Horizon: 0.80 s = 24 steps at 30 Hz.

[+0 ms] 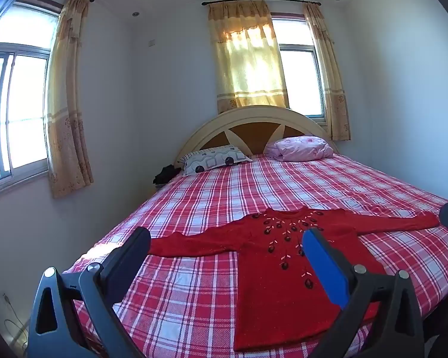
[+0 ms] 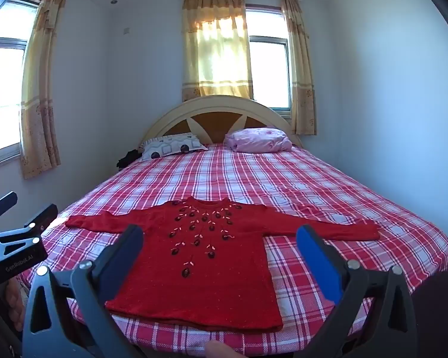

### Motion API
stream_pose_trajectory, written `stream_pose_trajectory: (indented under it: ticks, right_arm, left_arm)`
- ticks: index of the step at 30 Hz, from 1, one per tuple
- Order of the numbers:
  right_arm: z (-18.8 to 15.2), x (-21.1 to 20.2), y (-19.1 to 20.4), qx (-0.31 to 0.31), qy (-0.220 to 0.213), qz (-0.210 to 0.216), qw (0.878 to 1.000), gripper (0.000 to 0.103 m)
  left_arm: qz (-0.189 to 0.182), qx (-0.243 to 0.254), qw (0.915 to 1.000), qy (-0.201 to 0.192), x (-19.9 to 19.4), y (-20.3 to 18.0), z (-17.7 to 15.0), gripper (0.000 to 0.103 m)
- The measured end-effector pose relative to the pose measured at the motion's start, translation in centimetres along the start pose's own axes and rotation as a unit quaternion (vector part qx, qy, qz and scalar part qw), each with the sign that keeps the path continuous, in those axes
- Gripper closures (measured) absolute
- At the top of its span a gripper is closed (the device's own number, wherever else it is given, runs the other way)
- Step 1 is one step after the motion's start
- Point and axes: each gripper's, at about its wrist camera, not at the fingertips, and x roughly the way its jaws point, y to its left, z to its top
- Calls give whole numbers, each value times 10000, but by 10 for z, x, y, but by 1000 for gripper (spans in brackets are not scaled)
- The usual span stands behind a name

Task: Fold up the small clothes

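Note:
A small red sweater with dark bead embroidery lies flat, sleeves spread, on the red plaid bed; it also shows in the right wrist view. My left gripper is open and empty, held above the bed near the sweater's left sleeve. My right gripper is open and empty, held in front of the sweater's body near the bed's foot edge. The left gripper also shows at the left edge of the right wrist view.
A patterned pillow and a folded pink quilt lie by the headboard. A dark item sits at the bed's far left. Walls stand close on both sides; windows with curtains are behind and at the left.

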Motion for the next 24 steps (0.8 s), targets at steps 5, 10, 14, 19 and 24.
stream_pose_trajectory:
  ticks: [5, 10, 14, 19, 24]
  right_arm:
    - [2, 2, 7, -31, 77, 32, 10000, 0]
    - [-4, 3, -7, 42, 84, 42, 9999, 0]
    - [-2, 4, 0, 13, 123, -6, 9999, 0]
    - [-3, 5, -2, 41, 107, -16, 9999, 0]
    - [-4, 5, -1, 32, 119, -22, 9999, 0]
  left_arm:
    - [-113, -79, 9992, 367, 8, -8, -4, 1]
    - [-186, -262, 9986, 417, 16, 1, -5, 1]
    - [-164, -303, 9985, 420, 16, 4, -5, 1]
    - [-166, -313, 9985, 418, 16, 5, -4, 1]
    - [-163, -304, 9985, 429, 15, 4, -3, 1]
